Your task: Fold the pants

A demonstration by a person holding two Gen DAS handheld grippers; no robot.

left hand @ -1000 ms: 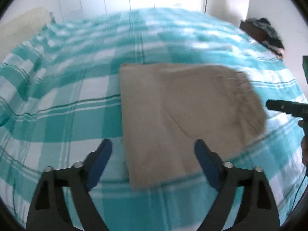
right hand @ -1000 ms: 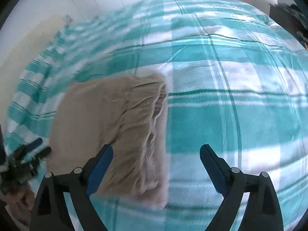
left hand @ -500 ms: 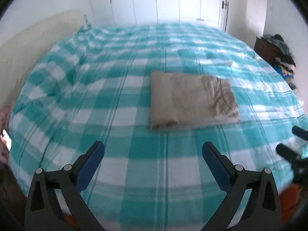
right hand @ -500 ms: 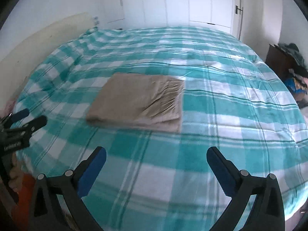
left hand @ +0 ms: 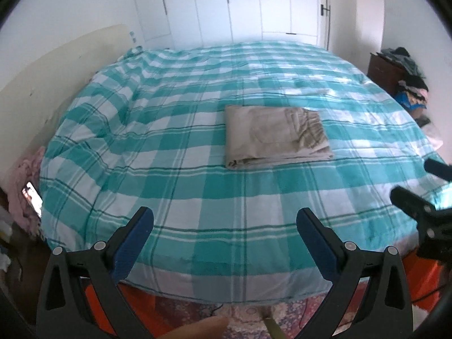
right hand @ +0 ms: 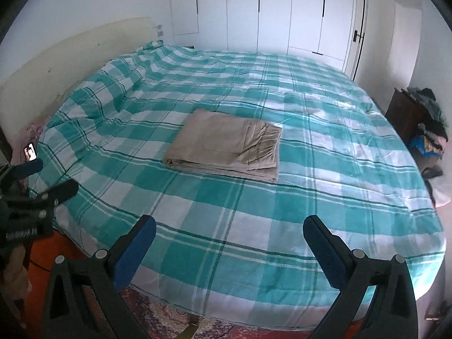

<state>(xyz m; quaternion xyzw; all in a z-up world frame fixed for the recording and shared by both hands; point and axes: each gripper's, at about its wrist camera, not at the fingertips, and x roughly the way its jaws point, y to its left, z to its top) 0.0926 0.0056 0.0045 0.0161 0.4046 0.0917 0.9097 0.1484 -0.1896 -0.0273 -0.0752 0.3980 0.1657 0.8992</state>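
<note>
At the far left edge of the bed, a lit phone (right hand: 30,152) lies on pink fabric beside the cream headboard (right hand: 70,56). The left gripper (left hand: 224,220) hovers off the near edge of the bed, its blue-padded fingers spread wide and holding nothing. The teal-and-white checked blanket (left hand: 175,130) covers the whole bed. Near its middle lie the beige pants (left hand: 272,134), folded into a flat rectangle, gathered waistband to the right, well apart from both grippers. The right gripper (right hand: 229,228) also hangs beyond the near edge, fingers wide apart and empty. At the far right, a heap of clothes (right hand: 430,124) sits on a dark cabinet.
</note>
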